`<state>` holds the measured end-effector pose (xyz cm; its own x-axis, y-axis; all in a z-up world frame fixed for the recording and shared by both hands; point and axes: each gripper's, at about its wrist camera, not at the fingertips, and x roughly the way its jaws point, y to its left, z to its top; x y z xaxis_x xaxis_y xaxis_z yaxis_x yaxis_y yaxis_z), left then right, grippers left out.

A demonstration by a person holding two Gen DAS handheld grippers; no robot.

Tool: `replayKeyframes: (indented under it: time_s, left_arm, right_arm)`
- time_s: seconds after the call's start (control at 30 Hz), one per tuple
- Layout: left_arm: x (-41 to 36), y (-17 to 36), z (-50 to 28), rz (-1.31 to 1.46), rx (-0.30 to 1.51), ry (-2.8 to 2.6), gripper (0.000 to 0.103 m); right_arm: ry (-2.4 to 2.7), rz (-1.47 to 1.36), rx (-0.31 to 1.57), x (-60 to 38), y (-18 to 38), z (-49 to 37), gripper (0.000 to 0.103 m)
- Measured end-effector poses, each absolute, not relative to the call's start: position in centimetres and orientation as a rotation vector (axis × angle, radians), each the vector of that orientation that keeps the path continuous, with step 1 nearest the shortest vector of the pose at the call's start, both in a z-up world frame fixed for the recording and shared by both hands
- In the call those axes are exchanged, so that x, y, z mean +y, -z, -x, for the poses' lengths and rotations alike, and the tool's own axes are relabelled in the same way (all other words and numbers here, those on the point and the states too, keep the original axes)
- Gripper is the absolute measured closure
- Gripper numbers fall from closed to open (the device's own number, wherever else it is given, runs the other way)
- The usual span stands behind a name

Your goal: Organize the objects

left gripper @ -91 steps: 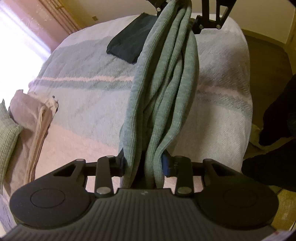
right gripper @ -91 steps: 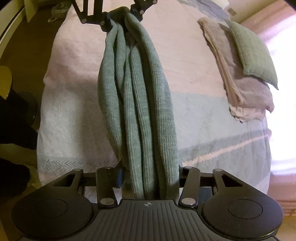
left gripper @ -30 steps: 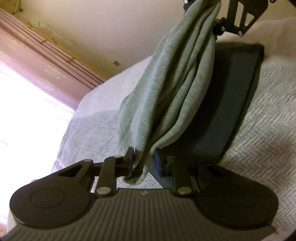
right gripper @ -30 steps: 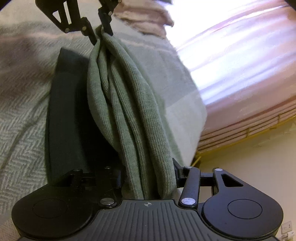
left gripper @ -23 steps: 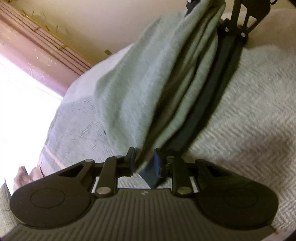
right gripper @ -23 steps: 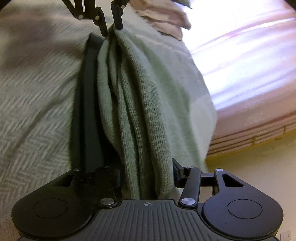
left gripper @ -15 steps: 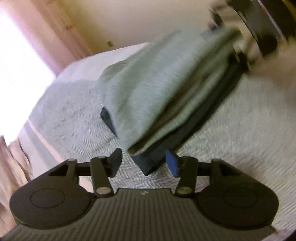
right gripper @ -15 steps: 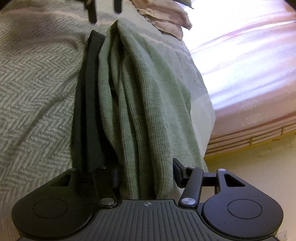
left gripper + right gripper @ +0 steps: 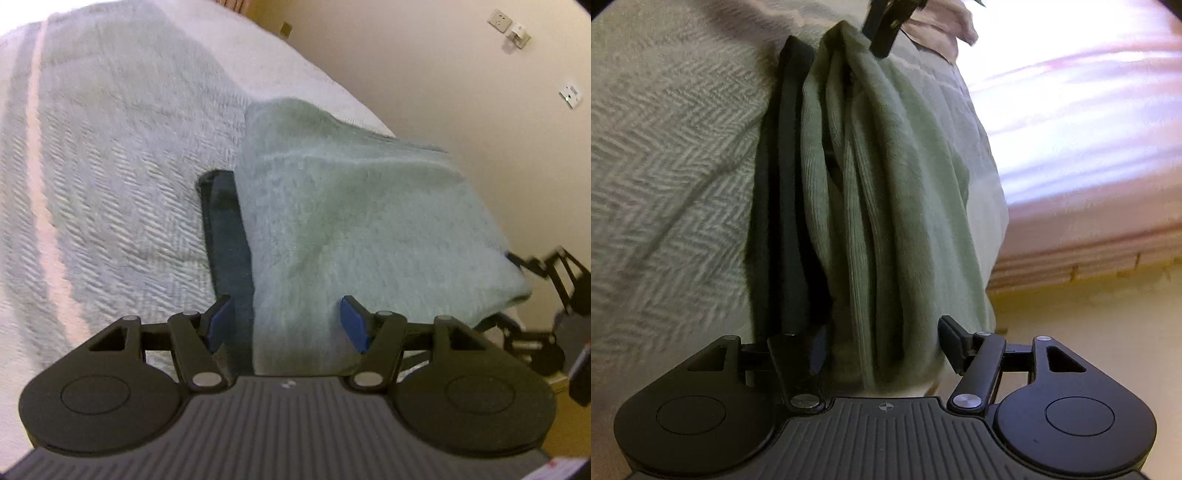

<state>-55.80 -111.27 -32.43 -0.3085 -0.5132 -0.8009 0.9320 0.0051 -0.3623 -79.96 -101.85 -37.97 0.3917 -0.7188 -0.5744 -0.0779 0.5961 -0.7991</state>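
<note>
A folded sage-green knit garment (image 9: 354, 206) lies on top of a folded dark garment (image 9: 227, 236) near the corner of the bed. My left gripper (image 9: 286, 323) is open, its blue pads on either side of the green garment's near edge without pinching it. In the right wrist view the green garment (image 9: 886, 192) lies in long folds beside the dark garment (image 9: 783, 206). My right gripper (image 9: 882, 343) is open, with the green cloth's end resting loosely between its fingers. The right gripper also shows at the right edge of the left wrist view (image 9: 554, 280).
The bed (image 9: 110, 147) has a pale herringbone cover with a pink stripe. A cream wall with sockets (image 9: 569, 96) rises behind the bed corner. A pink folded cloth (image 9: 942, 33) lies far up the bed, and bright pink curtains (image 9: 1089, 129) hang beside it.
The green garment was carried between both shut grippers, lowered onto the dark garment, and let go. Both grippers have opened and the left one has drawn back.
</note>
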Motion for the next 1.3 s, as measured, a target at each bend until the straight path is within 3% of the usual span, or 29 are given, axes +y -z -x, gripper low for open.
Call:
replayKeyframes:
  time_s: [0.07,0.2,0.3,0.37,0.43,0.5,0.53,0.6,0.7,0.97,1.07,1.3]
  left_arm:
    - [-112.3,33.2,55.6,-0.542,1.149,1.582,0.048]
    - [-112.9,33.9,54.8,-0.487,1.258,1.569,0.050]
    - [-112.9,34.0,54.6,-0.466,1.296,1.583,0.066]
    - [-113.1,34.1,54.8,-0.479,1.289,1.598,0.078]
    - [-113.1,34.1,54.9,-0.484,1.280,1.599,0.088]
    - [-112.9,34.0,55.0,-0.472,1.270,1.598,0.091]
    - [-112.6,33.8,55.2,-0.474,1.257,1.597,0.092]
    - [-112.1,33.3,55.6,-0.470,1.229,1.587,0.093]
    - [-110.1,31.8,55.9,-0.401,1.223,1.554,0.094]
    - [-110.7,35.4,55.0,-0.360,1.302,1.469,0.089]
    - [-110.2,34.2,55.1,-0.380,1.271,1.454,0.086]
    - [-107.7,29.2,55.3,-0.421,1.087,1.469,0.089]
  right_arm:
    - [0.521,0.761,1.142,-101.7,36.6,80.9,0.042]
    - [0.644,0.268,1.134,-103.4,32.5,83.6,0.042]
    - [0.725,-0.295,0.899,-106.8,29.3,86.6,0.042]
    - [0.772,-0.634,0.702,-109.3,28.9,88.3,0.036]
    - [0.782,-0.840,0.576,-111.5,29.8,88.4,0.033]
    - [0.768,-0.958,0.510,-112.9,31.2,88.0,0.033]
    - [0.756,-0.998,0.495,-114.0,31.7,87.6,0.034]
    - [0.727,-1.060,0.474,-115.4,32.9,87.2,0.067]
    - [0.732,-1.050,0.510,-116.6,32.3,87.0,0.076]
    - [0.671,-0.997,0.621,-116.3,34.8,86.6,0.073]
    - [0.703,-0.986,0.627,-115.7,34.1,86.7,0.059]
    - [0.809,-0.757,0.545,-112.6,28.7,85.7,0.058]
